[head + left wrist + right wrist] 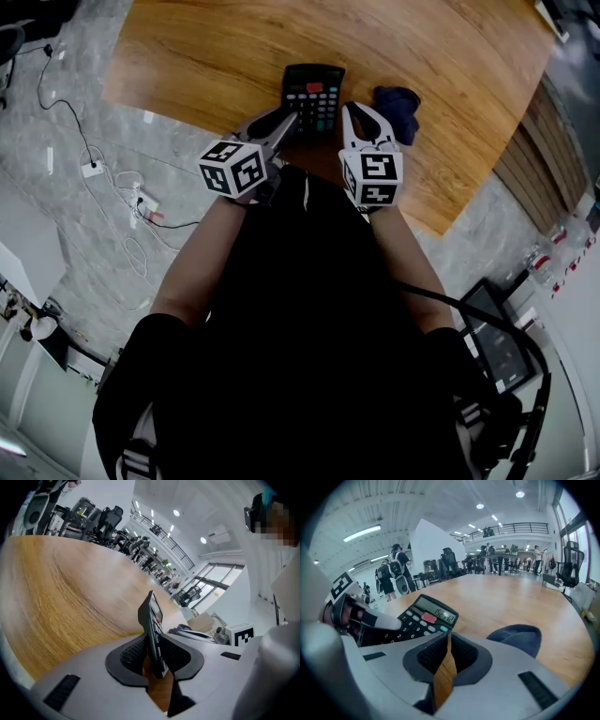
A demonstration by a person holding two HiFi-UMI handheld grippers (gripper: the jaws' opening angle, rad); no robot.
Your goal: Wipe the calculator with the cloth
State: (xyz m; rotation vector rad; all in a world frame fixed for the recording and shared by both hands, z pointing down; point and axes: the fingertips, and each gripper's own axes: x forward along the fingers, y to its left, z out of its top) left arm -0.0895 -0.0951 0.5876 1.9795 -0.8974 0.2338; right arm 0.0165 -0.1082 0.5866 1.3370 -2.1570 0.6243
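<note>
A black calculator (314, 89) with a red key lies near the front edge of the wooden table (206, 56). My left gripper (289, 114) has it by its near left edge. In the left gripper view the calculator (152, 616) stands edge-on between the two pads, which press on it; the left gripper (154, 653) is shut on it. A dark blue cloth (397, 101) lies crumpled to the calculator's right. My right gripper (354, 111) hovers between calculator and cloth, shut and holding nothing. The right gripper view shows the calculator (426, 618) on the left, the cloth (515, 637) on the right, and the right gripper (449, 653) with pads together.
The table's front edge runs just under both grippers. White cables and a power strip (94, 169) lie on the grey floor to the left. A dark screen (497, 347) sits low on the right. Office chairs and people stand far behind the table.
</note>
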